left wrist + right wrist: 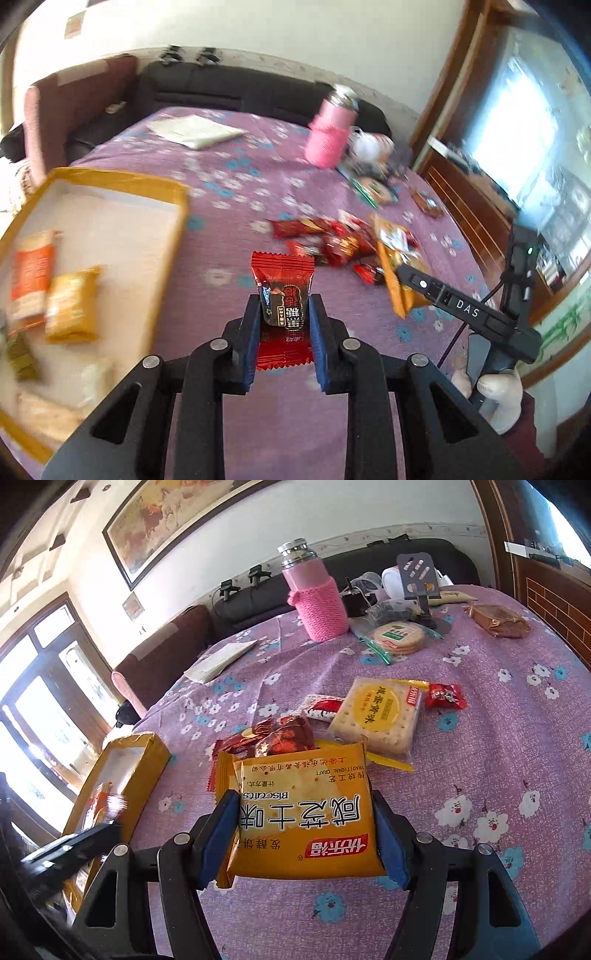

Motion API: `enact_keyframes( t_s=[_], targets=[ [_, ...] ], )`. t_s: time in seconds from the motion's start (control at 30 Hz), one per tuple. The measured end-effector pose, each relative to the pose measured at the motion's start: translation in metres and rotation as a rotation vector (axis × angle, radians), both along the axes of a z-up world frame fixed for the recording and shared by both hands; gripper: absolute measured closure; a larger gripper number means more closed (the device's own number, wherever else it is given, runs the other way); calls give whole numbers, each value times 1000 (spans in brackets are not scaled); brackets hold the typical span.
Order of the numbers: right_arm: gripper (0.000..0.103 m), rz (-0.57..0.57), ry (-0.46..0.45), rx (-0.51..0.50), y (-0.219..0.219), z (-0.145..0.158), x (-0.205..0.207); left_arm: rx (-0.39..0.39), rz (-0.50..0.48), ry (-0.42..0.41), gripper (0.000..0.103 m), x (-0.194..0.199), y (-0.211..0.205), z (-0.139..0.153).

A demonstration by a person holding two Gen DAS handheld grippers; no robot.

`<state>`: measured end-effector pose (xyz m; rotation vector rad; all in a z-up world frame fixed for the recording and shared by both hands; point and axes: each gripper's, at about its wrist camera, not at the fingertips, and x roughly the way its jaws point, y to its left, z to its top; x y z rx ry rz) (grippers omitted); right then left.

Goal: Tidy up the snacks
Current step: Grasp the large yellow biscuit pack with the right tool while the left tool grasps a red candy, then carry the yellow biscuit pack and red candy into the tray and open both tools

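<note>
Angled downward over the floral tablecloth (498, 738), the left tongs (282, 317) pinched a red candy packet (282, 280) while the right tongs (306, 823) clamped a yellow biscuit pack (303, 812).

Black hand-held gripper (282, 310), blue pads (white glove (498, 398), maybe).

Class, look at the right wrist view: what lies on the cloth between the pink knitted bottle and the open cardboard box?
In the right wrist view, one flat white packet lies between the pink knitted bottle and the cardboard box; otherwise only flowered cloth.
</note>
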<state>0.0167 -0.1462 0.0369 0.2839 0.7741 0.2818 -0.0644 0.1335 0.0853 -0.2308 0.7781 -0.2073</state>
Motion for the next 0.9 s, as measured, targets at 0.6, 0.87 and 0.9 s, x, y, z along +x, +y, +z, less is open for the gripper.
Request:
enact_keyframes(
  t_s=[0.6,0.87,0.9],
  targets=[
    [33,409,-46,-96,209,58,-46,-79,299,94,81,-50,170,-39],
    [33,497,5,-206,299,40,-37,-62,243,163,81,-29,164,-55],
    [33,491,14,-219,304,36,-32,-63,239,172,81,-26,164,-58]
  ],
)
